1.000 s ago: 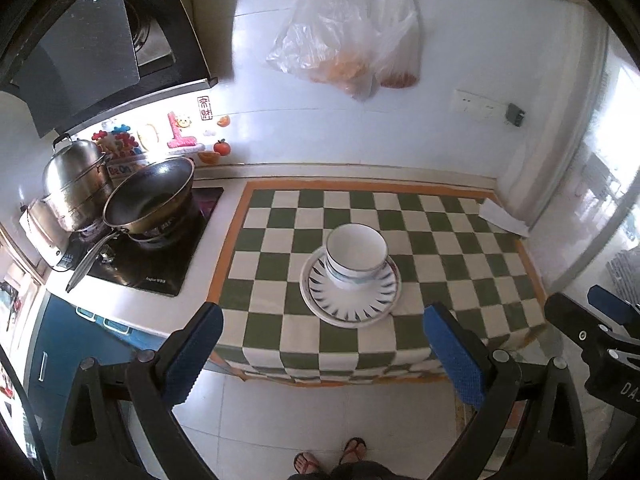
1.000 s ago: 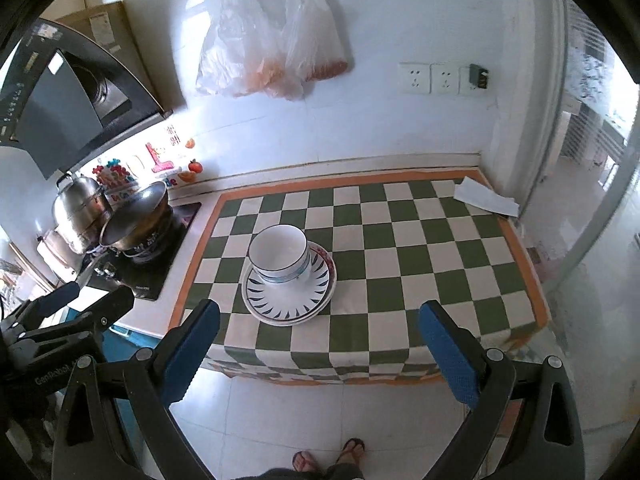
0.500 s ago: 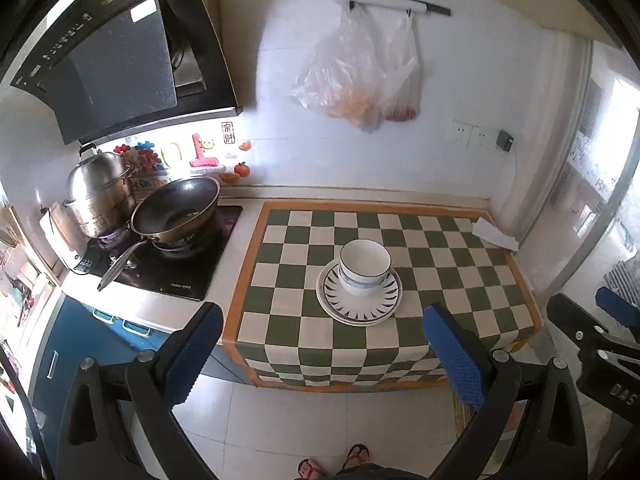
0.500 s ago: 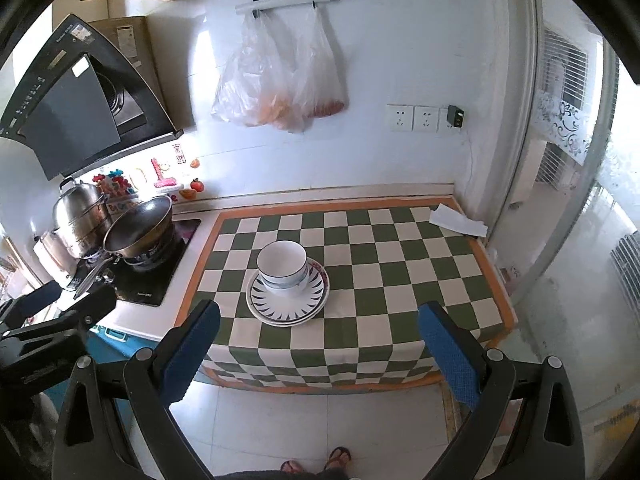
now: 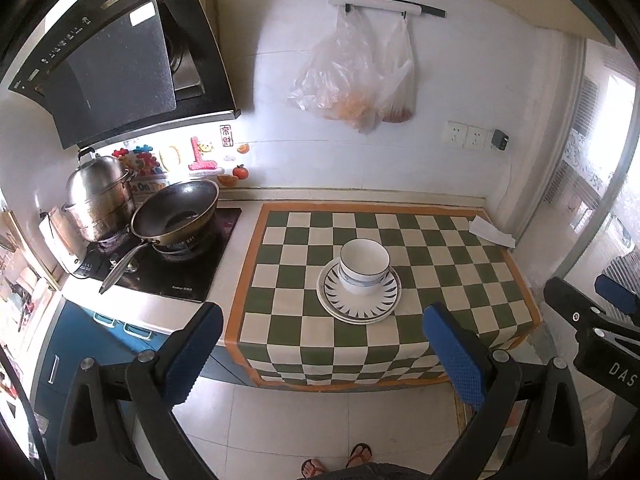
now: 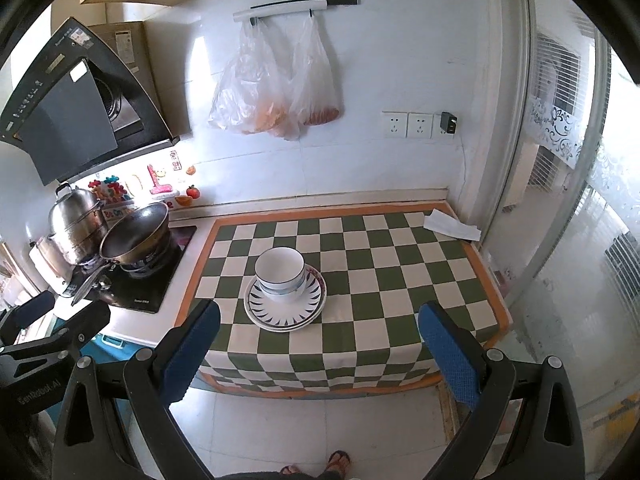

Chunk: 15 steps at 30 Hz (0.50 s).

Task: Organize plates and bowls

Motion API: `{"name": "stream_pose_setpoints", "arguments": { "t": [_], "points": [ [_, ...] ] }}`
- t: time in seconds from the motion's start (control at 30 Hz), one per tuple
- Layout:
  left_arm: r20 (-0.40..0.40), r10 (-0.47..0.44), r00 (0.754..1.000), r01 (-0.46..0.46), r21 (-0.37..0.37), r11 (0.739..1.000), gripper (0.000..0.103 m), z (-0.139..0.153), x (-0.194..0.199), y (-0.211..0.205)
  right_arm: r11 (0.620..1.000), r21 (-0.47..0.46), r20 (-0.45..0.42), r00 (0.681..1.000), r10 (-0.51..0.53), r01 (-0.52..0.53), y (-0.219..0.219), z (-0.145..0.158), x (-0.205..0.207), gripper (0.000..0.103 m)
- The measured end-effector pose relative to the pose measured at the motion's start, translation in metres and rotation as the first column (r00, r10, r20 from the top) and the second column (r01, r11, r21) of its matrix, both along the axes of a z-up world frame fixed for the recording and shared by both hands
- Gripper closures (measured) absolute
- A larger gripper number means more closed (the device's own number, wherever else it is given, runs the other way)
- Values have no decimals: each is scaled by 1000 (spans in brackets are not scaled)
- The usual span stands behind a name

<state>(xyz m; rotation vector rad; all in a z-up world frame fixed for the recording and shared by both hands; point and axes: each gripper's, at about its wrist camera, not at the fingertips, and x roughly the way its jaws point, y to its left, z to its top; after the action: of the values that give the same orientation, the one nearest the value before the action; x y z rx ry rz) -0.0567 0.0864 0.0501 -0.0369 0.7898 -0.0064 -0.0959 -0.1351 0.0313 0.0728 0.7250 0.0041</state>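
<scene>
A white bowl with a blue rim line (image 5: 364,266) (image 6: 280,274) sits nested on another bowl, on stacked plates with a dark ray pattern (image 5: 359,304) (image 6: 285,310), in the middle of the green and white checked cloth (image 5: 460,280) (image 6: 400,280). My left gripper (image 5: 324,356) is open and empty, held back over the floor in front of the counter. My right gripper (image 6: 318,354) is open and empty, also back from the counter edge. Each gripper shows at the edge of the other's view.
A wok (image 5: 176,210) and a steel pot (image 5: 100,196) stand on the black hob at the left. Plastic bags (image 5: 356,84) hang on the wall. A folded white paper (image 5: 492,232) lies at the cloth's far right corner. A glass door is to the right.
Both grippers have drawn back and up from the counter, so the bowl and plates look smaller and farther. The dishes have not moved.
</scene>
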Motion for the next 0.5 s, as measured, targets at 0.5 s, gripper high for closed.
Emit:
{"name": "stream_pose_setpoints", "arguments": {
  "t": [0.5],
  "points": [
    [-9,-12,1000,12,-1,1000,0,-1,4,-1,1000,-1,-18,1000,-10,10,3,-4,4,2]
  ]
}}
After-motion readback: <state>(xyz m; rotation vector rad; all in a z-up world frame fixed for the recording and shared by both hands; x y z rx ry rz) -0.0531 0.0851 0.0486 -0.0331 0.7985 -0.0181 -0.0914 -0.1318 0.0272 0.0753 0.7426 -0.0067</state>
